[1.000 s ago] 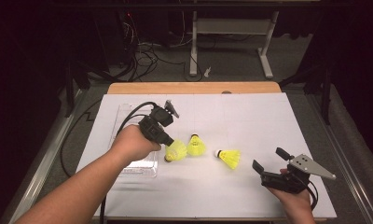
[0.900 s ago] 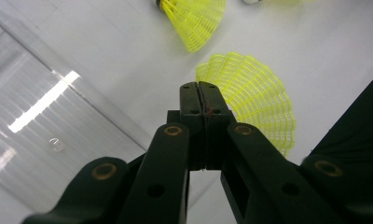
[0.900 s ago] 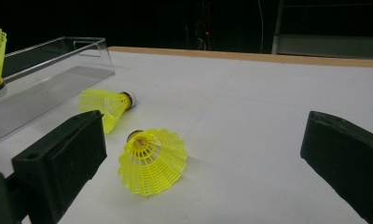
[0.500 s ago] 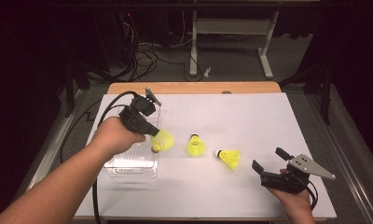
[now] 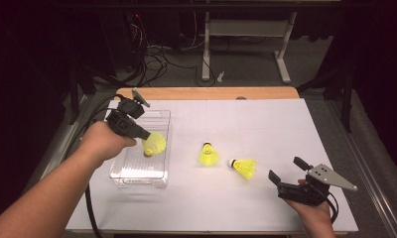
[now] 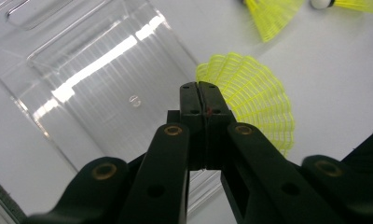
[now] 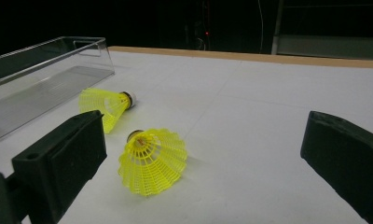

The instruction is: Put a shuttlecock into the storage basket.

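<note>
A dark room lies beyond my table [image 5: 266,114], which is covered in white with a wooden strip along its far edge. In my left gripper [image 5: 143,133] the jaws are pressed together on the skirt of a yellow shuttlecock [image 5: 155,144], which I hold above the clear plastic box [image 5: 159,179] near the table's left edge. In the left gripper view the yellow mesh [image 6: 259,105] fans out behind the closed tips, with the box's ribbed floor [image 6: 105,93] below. Two more yellow shuttlecocks are out on the white cover near the middle of the table: one [image 5: 208,155] stands on its skirt with the cork up, the other [image 5: 243,167] lies on its side just to its right and nearer to me. My right gripper [image 5: 286,174] sits near the table's near right corner, jaws wide apart with nothing between the pads, pointing toward those two shuttlecocks.
</note>
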Action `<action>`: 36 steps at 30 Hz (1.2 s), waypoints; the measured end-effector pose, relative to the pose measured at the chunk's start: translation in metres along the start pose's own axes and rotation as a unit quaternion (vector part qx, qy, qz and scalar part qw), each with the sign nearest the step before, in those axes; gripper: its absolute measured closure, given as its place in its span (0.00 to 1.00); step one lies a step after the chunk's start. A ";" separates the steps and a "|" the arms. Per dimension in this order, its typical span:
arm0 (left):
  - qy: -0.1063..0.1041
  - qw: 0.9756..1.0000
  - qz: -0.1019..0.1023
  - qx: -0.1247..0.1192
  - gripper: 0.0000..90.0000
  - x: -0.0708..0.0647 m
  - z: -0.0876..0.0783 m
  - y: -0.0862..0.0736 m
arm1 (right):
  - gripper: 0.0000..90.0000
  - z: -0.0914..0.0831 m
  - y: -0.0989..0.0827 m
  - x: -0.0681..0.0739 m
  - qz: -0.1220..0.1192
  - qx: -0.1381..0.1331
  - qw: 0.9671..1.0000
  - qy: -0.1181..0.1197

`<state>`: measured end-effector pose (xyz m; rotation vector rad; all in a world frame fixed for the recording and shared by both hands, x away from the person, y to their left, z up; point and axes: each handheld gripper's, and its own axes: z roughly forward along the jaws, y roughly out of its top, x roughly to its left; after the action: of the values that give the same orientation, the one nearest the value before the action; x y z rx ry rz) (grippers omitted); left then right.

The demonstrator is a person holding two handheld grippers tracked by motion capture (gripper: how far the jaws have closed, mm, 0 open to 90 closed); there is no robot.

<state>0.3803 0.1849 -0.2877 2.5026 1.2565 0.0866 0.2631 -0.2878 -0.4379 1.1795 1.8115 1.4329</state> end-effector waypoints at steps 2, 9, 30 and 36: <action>0.003 1.000 -0.007 -0.001 1.00 0.007 -0.001 -0.003 | 0.01 0.000 0.000 0.000 0.001 0.000 1.000 -0.001; 0.010 0.999 -0.030 -0.003 1.00 0.025 -0.005 -0.011 | 0.01 0.000 0.000 -0.001 0.001 0.003 1.000 0.000; 0.023 0.998 -0.064 -0.007 1.00 0.047 -0.005 -0.021 | 0.01 0.001 -0.001 -0.001 0.002 0.002 1.000 0.000; 0.020 0.998 -0.065 0.001 1.00 0.051 0.004 -0.024 | 0.01 0.002 -0.001 0.000 0.001 0.004 1.000 0.002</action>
<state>0.3935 0.2373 -0.3038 2.4242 1.4337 0.1052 0.2645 -0.2869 -0.4395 1.1843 1.8204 1.4309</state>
